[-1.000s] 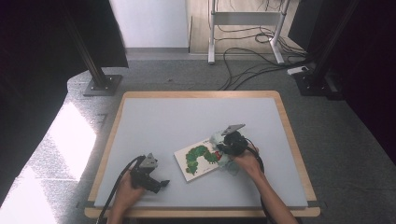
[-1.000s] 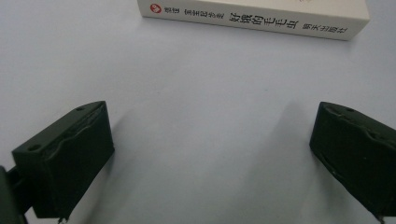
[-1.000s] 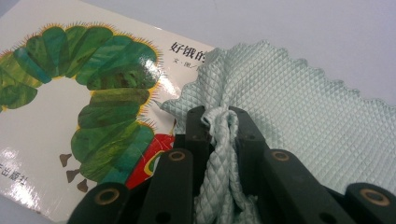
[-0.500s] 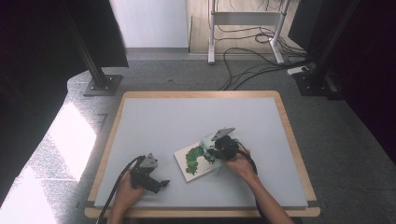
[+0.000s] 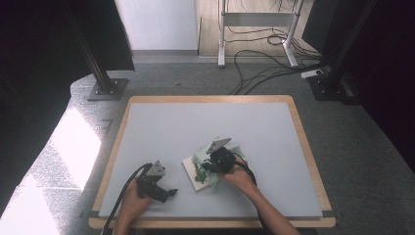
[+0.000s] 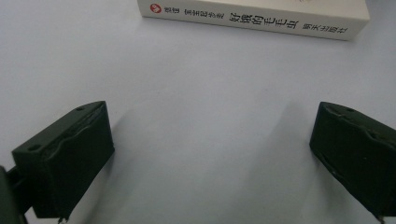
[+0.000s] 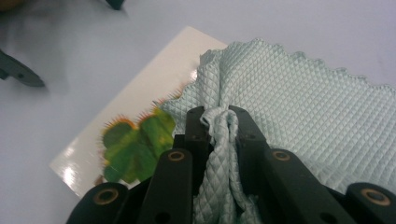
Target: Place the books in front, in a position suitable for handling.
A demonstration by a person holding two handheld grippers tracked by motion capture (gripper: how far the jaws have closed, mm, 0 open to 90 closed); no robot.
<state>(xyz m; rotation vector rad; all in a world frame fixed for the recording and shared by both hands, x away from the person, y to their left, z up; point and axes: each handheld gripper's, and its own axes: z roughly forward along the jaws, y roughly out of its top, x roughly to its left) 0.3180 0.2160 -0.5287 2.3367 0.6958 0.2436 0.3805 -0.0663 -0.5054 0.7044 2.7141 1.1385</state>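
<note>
High view: the book lies near the table's front edge, and the right gripper is on it — nearer than the left gripper.

Left gripper view: jaws spread wide, book straight ahead.

Right gripper view: jaws pinch the cloth — it lies over the book's cover.

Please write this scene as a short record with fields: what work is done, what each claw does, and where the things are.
work: wiping the cover of a book with a cloth
right claw: shut on the cloth, a fold pinched between its jaws, over the book
left claw: open, holds nothing, low over the table beside the book's spine
cloth: pale green, quilted, lies partly on the book
book: flat on the table, green picture on its cover
</note>
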